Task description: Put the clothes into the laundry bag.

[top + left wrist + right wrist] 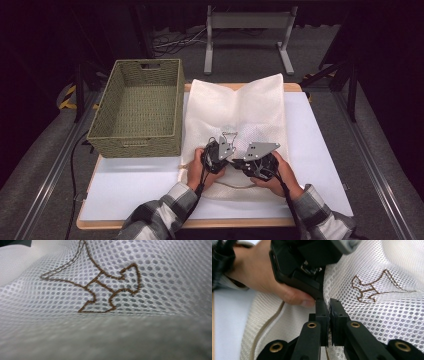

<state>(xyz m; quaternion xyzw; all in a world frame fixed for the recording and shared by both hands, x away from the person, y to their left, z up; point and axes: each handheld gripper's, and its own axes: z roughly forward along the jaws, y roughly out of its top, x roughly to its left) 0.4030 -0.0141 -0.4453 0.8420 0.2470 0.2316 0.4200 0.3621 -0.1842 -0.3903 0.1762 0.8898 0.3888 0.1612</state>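
The right gripper (pixel 329 312) pinches a fold of the white mesh bag (pixel 235 112) between closed jaws. The left gripper (pixel 218 156), just beside it, is clamped on the same mesh. The bag lies flat on the table (pixel 320 150), stitched with a brown outline emblem (pixel 100 287). Both hands cover its near edge; the left gripper view's foreground is blurred.

The high view looks down over the table (pixel 320 150); both gripper views sit close against the mesh bag (pixel 150 265), sharing its embroidery (pixel 372 288).

Woven basket (pixel 136 107) on table (pixel 125 185); metal stand (pixel 248 35) behind.
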